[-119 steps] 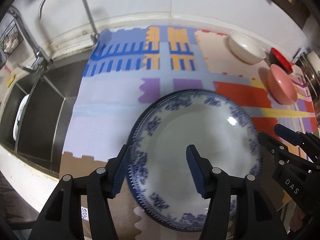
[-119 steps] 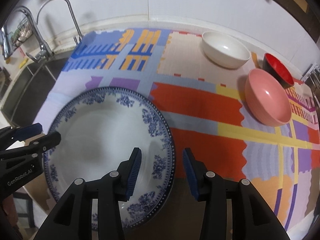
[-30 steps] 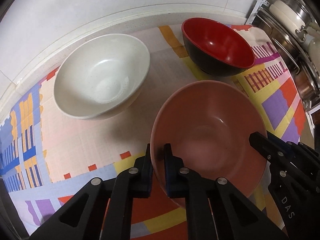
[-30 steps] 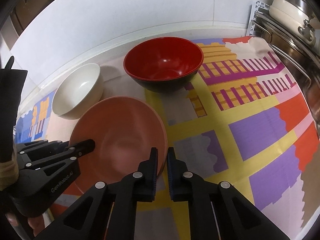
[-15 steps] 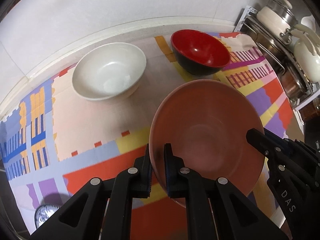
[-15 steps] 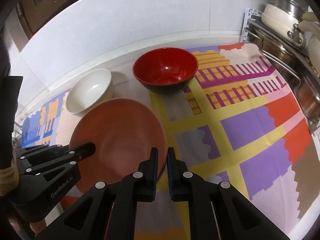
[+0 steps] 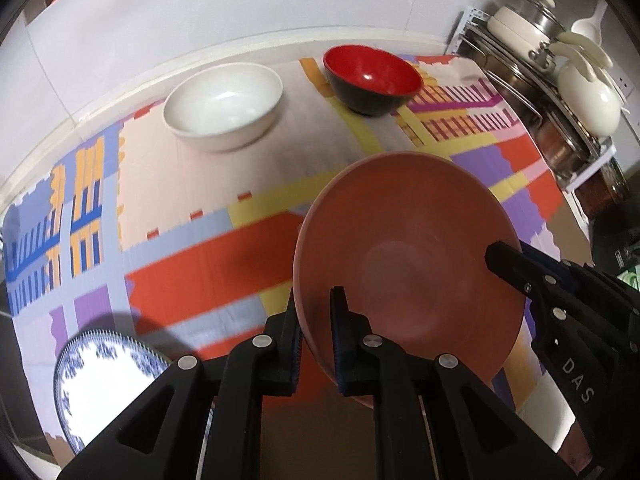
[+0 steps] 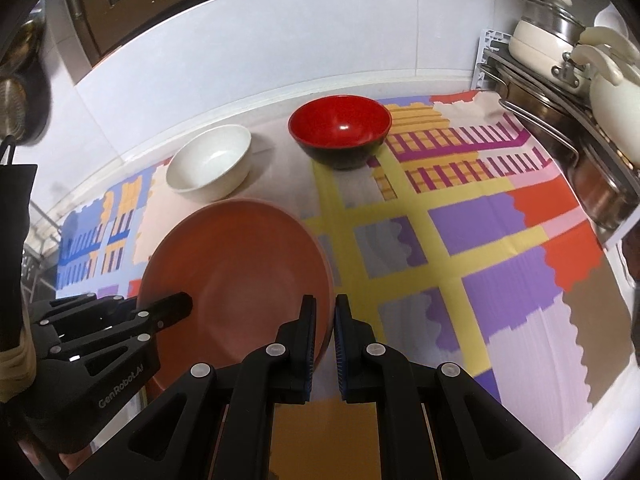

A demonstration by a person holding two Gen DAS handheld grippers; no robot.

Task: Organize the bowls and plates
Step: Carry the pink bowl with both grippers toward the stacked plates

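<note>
A wide pink bowl (image 7: pixel 408 248) hangs in the air above the patterned mat, held from both sides. My left gripper (image 7: pixel 316 300) is shut on its left rim, and my right gripper (image 8: pixel 325 308) is shut on its right rim (image 8: pixel 240 272). In the left wrist view the right gripper (image 7: pixel 500 256) reaches in over the bowl's far edge; in the right wrist view the left gripper (image 8: pixel 180 306) shows at the bowl's left edge. A white bowl (image 7: pixel 224 104) and a red-and-black bowl (image 7: pixel 372 76) stand at the back. A blue-patterned plate (image 7: pixel 104 376) lies at lower left.
A colourful patterned mat (image 8: pixel 480 240) covers the counter up to the white tiled wall. A metal rack (image 8: pixel 568 120) with pots, a lidded pan and a white kettle (image 7: pixel 588 100) stands along the right edge. The white bowl (image 8: pixel 210 168) and red bowl (image 8: pixel 340 132) sit near the wall.
Both grippers have lifted the pink bowl and drawn it back from the wall; the white and red bowls look smaller and farther. The blue-patterned plate has come into the left wrist view.
</note>
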